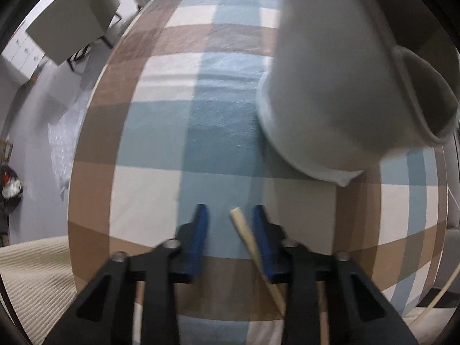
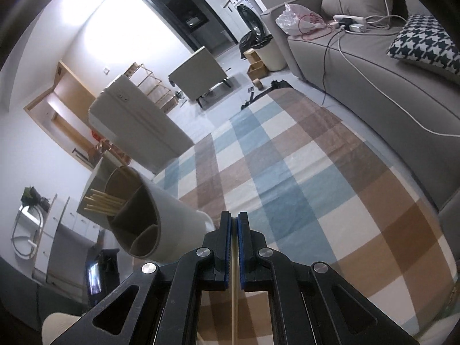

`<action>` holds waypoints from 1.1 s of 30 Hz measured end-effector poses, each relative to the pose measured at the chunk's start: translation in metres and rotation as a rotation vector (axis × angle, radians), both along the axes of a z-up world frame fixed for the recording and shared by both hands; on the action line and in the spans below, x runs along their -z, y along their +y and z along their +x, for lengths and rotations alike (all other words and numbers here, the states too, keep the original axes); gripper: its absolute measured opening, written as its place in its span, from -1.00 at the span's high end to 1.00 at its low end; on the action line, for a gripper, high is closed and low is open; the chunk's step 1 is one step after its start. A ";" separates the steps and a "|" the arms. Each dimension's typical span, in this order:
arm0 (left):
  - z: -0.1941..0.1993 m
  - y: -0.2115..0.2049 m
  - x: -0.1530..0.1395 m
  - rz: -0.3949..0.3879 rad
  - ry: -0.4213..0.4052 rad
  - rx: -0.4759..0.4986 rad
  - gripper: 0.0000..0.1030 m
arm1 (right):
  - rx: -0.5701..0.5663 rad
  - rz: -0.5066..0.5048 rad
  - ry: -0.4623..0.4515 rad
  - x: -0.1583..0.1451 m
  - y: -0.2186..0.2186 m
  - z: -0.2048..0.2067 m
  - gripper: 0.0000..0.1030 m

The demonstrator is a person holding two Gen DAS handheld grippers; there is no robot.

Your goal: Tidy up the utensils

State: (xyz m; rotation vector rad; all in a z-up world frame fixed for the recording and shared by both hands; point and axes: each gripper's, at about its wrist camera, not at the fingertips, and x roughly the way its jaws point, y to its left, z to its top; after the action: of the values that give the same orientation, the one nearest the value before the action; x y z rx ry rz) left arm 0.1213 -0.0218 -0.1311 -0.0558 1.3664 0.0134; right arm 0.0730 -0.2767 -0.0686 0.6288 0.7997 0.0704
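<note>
The left claw (image 1: 230,215) is spread over the checked table (image 1: 161,149), a pale chopstick (image 1: 253,247) leaning against the inner face of its right finger, not pinched. The right claw (image 2: 234,224) is pressed together on a thin pale stick (image 2: 233,302). The white utensil holder (image 2: 149,215), just beside the right claw, shows chopsticks (image 2: 103,202) in one compartment; which table edge it is nearest, I cannot tell

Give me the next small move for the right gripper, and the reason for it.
Probably carry the right gripper left toward the holder. Its jaws are shut on a chopstick, and the holder's divided mouth already has chopsticks in one compartment, so this one likely joins them tip first.
</note>
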 end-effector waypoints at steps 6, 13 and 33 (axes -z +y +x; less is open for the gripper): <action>-0.008 -0.011 -0.001 0.055 -0.045 0.054 0.92 | 0.002 0.003 0.005 0.003 -0.001 0.001 0.93; -0.010 -0.001 -0.003 0.014 -0.062 0.029 0.96 | -0.014 -0.001 0.002 0.001 0.003 0.002 0.93; -0.052 0.008 -0.110 -0.184 -0.382 0.027 0.97 | -0.108 -0.143 -0.150 -0.042 0.046 -0.022 0.93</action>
State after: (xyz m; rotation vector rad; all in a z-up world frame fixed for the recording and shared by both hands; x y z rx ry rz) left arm 0.0689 -0.0141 -0.0214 -0.1848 0.9832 -0.1397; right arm 0.0508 -0.2306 -0.0266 0.4393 0.6867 0.1556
